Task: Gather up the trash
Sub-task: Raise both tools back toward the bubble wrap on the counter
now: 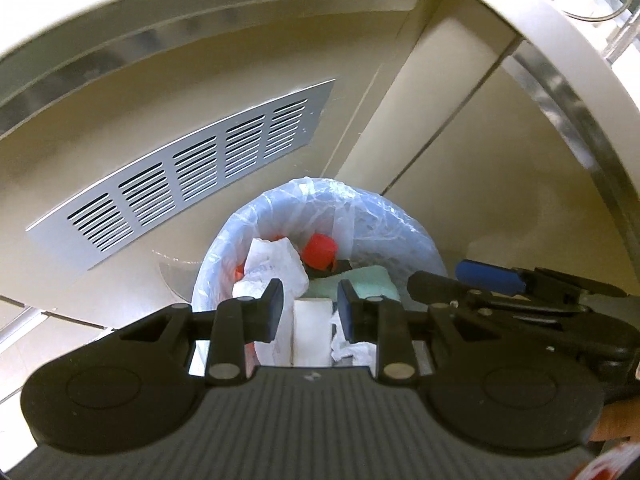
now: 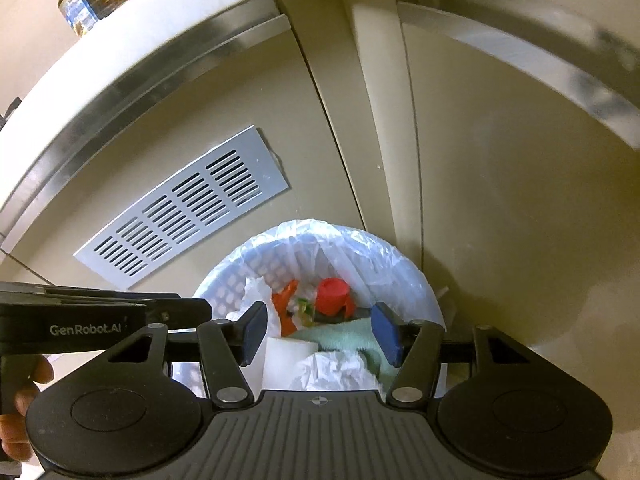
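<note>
- A grey vent [image 1: 188, 172] sits on the beige cabinet wall, left of the bin.
- The left gripper [image 1: 310, 312] hangs above the bin [image 1: 404, 220], its jaws a narrow gap apart with nothing between them.
- The bin, lined with a clear bag, stands on the floor against the cabinet, directly below both grippers.
- Inside lie white crumpled paper [image 1: 272, 260], a white block [image 1: 312, 328], a red cap [image 1: 319, 250] and a green cloth [image 1: 360, 284].
- The right gripper [image 2: 320, 334] hangs over the bin, jaws wide apart and empty, the trash below them.
</note>
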Available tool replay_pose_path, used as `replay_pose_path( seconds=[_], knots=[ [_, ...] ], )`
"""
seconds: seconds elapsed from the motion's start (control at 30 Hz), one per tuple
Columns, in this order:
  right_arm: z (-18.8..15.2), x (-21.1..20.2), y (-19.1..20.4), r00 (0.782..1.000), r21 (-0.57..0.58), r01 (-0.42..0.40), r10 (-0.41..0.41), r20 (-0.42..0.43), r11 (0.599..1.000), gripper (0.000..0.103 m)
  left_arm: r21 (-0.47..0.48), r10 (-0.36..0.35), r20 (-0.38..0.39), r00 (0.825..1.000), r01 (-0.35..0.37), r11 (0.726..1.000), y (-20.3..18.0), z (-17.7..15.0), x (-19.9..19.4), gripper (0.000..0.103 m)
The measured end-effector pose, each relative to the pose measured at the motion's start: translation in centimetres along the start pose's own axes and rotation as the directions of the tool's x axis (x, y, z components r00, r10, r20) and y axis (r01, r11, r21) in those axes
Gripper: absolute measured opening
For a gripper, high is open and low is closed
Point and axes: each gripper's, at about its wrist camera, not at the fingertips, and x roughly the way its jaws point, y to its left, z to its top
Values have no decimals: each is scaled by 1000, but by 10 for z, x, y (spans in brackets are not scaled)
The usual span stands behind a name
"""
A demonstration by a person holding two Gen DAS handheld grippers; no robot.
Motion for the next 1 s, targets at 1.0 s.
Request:
replay_pose_path(
  seconds=[1.0],
  knots=[
    [12, -150, 44, 990, 27, -2, -2, 141, 1000, 60, 86, -55, 149, 987, 42, 995, -29, -15, -150, 33]
  ],
)
